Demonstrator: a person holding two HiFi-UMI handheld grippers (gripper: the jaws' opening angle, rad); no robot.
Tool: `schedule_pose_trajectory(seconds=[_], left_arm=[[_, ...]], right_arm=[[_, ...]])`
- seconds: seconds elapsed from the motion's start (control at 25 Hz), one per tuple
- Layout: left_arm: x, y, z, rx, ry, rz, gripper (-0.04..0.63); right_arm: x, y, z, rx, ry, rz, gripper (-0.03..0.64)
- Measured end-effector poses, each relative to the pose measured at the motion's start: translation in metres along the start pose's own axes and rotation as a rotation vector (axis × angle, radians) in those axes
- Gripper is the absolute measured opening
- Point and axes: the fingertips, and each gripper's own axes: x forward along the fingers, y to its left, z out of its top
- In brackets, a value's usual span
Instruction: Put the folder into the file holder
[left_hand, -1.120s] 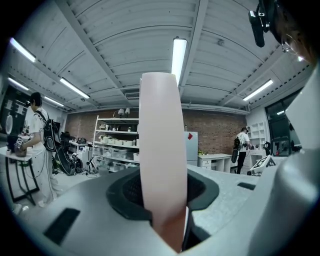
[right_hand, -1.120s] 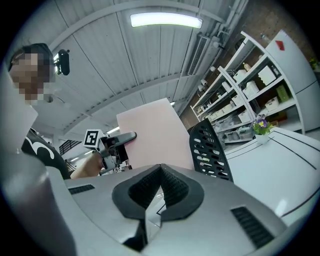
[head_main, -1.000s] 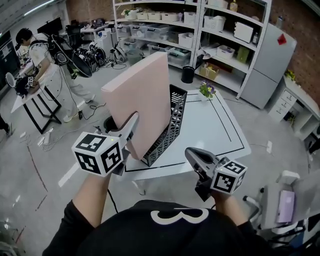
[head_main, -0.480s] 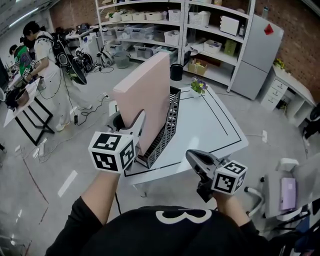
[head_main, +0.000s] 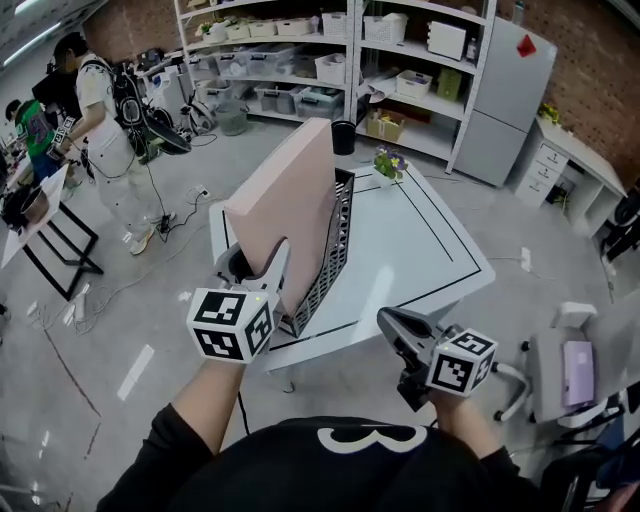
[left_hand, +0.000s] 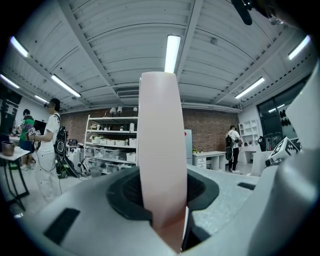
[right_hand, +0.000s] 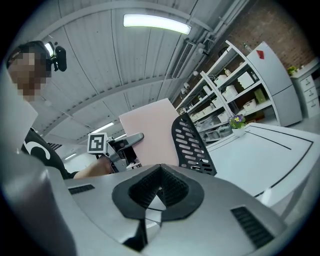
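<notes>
A big pink folder (head_main: 285, 200) stands upright over the near left of the white table (head_main: 430, 255). It leans along the black mesh file holder (head_main: 332, 250). I cannot tell whether its bottom edge is inside the holder. My left gripper (head_main: 270, 268) is shut on the folder's near lower edge. In the left gripper view the folder (left_hand: 159, 145) rises from between the jaws of that gripper (left_hand: 162, 197). My right gripper (head_main: 397, 328) hovers off the table's near edge, shut and empty. The right gripper view shows its closed jaws (right_hand: 157, 197), the folder (right_hand: 150, 132) and the holder (right_hand: 192, 145).
A small flower pot (head_main: 388, 165) sits at the table's far corner, with a black bin (head_main: 343, 137) on the floor beyond. Shelves and a fridge (head_main: 500, 95) line the back wall. A person (head_main: 100, 110) stands at far left. A chair (head_main: 565, 360) is at right.
The left gripper and the folder have shifted a little to the right, closer along the mesh holder. The right gripper has hardly moved. The view has swung slightly.
</notes>
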Motion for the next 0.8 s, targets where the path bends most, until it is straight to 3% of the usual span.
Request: schedule_pose_trajectory(seconds=[0.28,0.8], left_arm=[[0.004,-0.004,-0.030,-0.016,-0.001,-0.011,0.150],[0.015,-0.019,-0.089,0.011,0.093,-0.001,0.155]], right_arm=[[-0.009,-0.016,-0.009,0.016,-0.014,-0.054,0.005],[-0.035,-0.030,-0.021,0.055,0.025,-0.074,0.005]])
